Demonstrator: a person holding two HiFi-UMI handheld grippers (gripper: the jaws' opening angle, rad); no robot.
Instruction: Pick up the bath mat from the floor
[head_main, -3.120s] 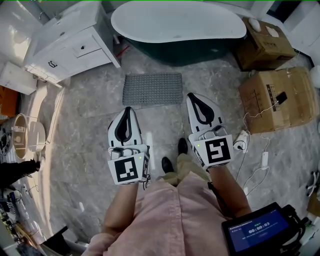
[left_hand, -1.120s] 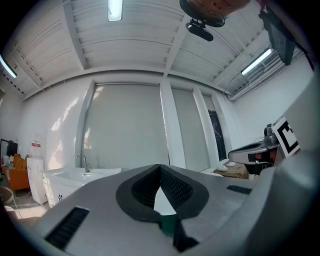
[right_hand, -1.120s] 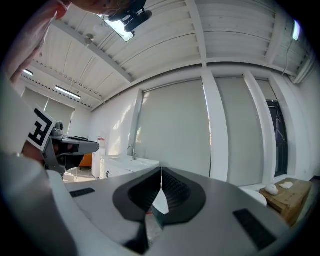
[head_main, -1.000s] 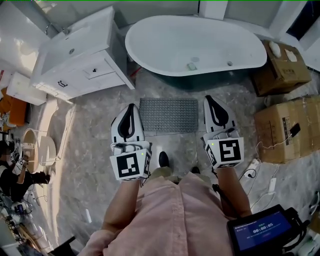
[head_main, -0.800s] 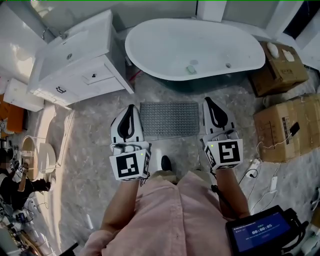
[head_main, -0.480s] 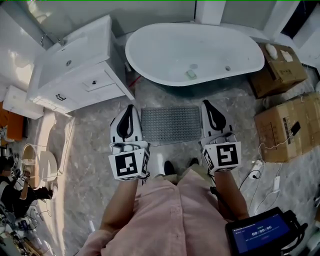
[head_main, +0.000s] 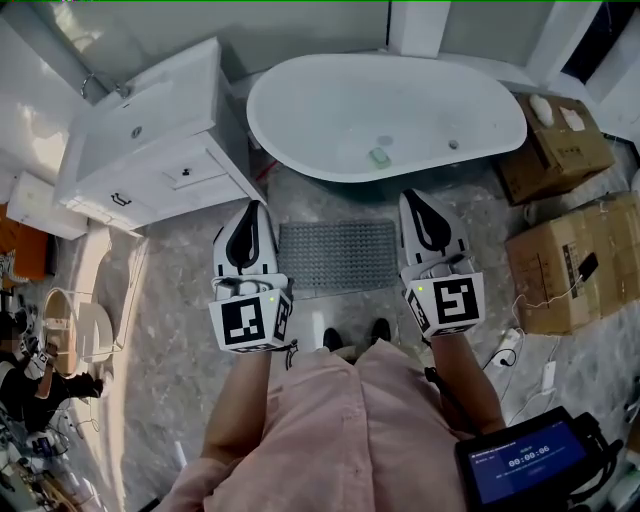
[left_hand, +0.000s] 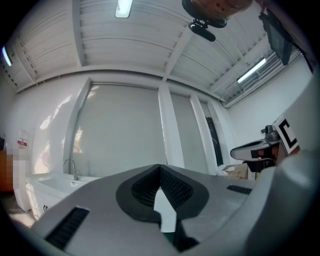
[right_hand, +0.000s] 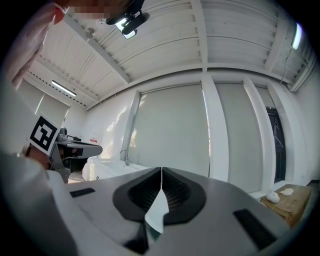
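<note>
A grey ribbed bath mat (head_main: 338, 256) lies flat on the marble floor, in front of the white bathtub (head_main: 385, 112). My left gripper (head_main: 250, 206) hovers at the mat's left edge, held level and well above the floor, jaws shut and empty. At the mat's right edge my right gripper (head_main: 412, 196) is shut too, with nothing held. In the left gripper view the left gripper (left_hand: 160, 167) has its black pads pressed together before a white wall. In the right gripper view the right gripper (right_hand: 161, 170) shows its tips meeting the same way.
A white vanity cabinet (head_main: 150, 140) stands at the left. Cardboard boxes (head_main: 567, 260) sit at the right, with cables (head_main: 520, 345) on the floor beside them. My shoes (head_main: 355, 336) are just short of the mat. A small screen (head_main: 525, 466) hangs at the lower right.
I have walked up to the mat and tub, which now lie close below me. Both grippers have moved forward and risen slightly, now flanking the mat. The jaws stayed shut.
</note>
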